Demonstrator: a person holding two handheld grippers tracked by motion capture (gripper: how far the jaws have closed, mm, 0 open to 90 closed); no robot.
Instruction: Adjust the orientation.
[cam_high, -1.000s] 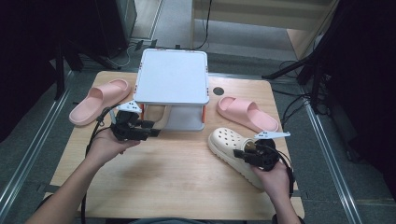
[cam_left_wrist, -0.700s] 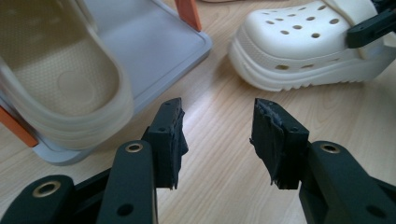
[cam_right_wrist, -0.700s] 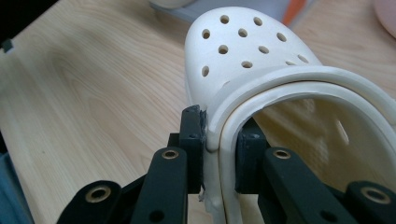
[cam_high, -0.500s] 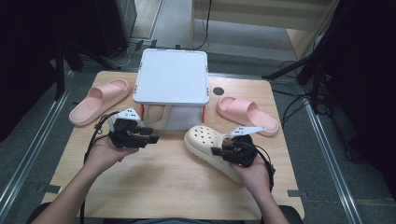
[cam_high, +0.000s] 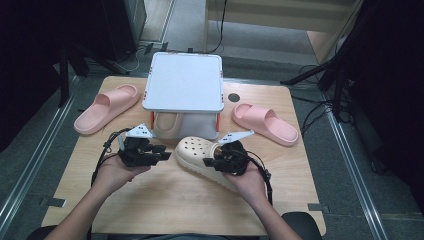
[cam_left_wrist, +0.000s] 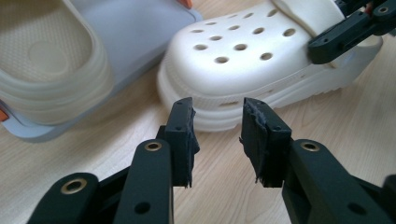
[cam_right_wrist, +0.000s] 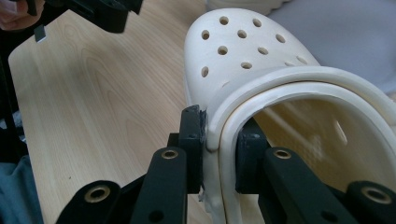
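Observation:
My right gripper (cam_high: 210, 161) is shut on a cream clog (cam_high: 196, 151), with its jaws clamped across the side wall of the clog's opening (cam_right_wrist: 222, 126). The clog's perforated toe (cam_right_wrist: 224, 51) points at the shelf's front. My left gripper (cam_high: 162, 155) hovers just left of that toe. Its jaws have just been closing, with nothing between them (cam_left_wrist: 217, 109), and the clog's toe (cam_left_wrist: 243, 60) lies just beyond the tips. A second cream clog (cam_high: 167, 122) sits on the lower level of a white two-level shelf (cam_high: 182, 82).
A pink slide (cam_high: 106, 107) lies on the wooden table (cam_high: 150, 205) left of the shelf, and another pink slide (cam_high: 265, 122) lies to its right. A dark round hole (cam_high: 233, 97) marks the tabletop near the shelf's right corner.
The right gripper has carried the clog leftward across the table to just in front of the shelf. The left gripper has drifted slightly toward the person, and its jaws stand narrower.

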